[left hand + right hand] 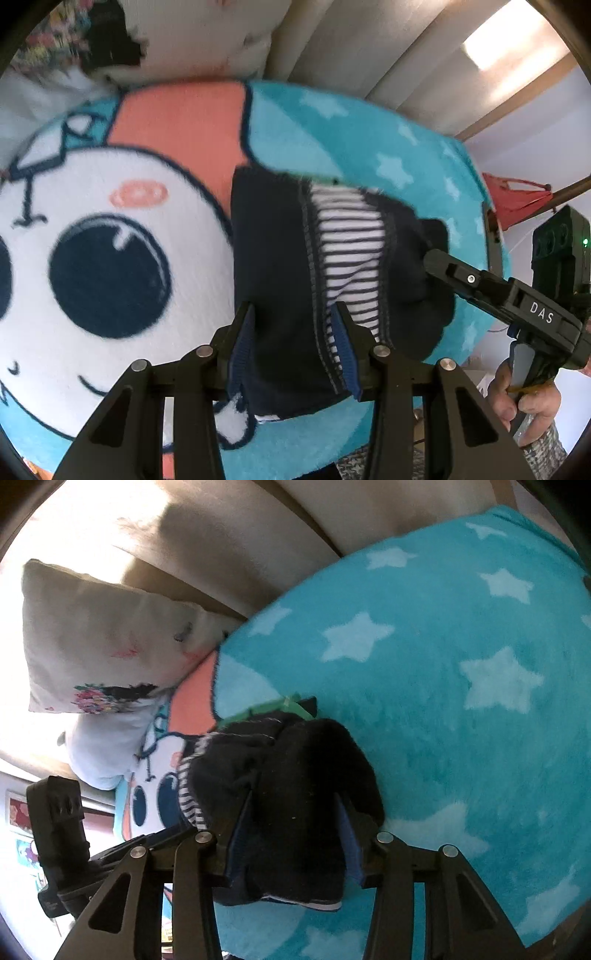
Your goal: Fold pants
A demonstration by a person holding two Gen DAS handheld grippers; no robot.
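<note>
Small dark navy pants (273, 258) with a white-and-navy striped lining (351, 240) lie on a turquoise star blanket (332, 125). My left gripper (295, 314) has navy cloth of the pants between its two fingers, near one end. My right gripper (436, 258) reaches in from the right and touches the other end of the pants. In the right wrist view the pants (303, 775) bunch up between the fingers of my right gripper (295, 801), which grips the dark cloth. A green edge (273, 705) shows at the far side of the pants.
The blanket (461, 664) bears a white cartoon face (92, 258) with big dark eyes and an orange patch (184, 122). A beige pillow (103, 638) lies at the bed's head. A padded headboard (351, 44) stands behind. A red object (517, 199) hangs at the right.
</note>
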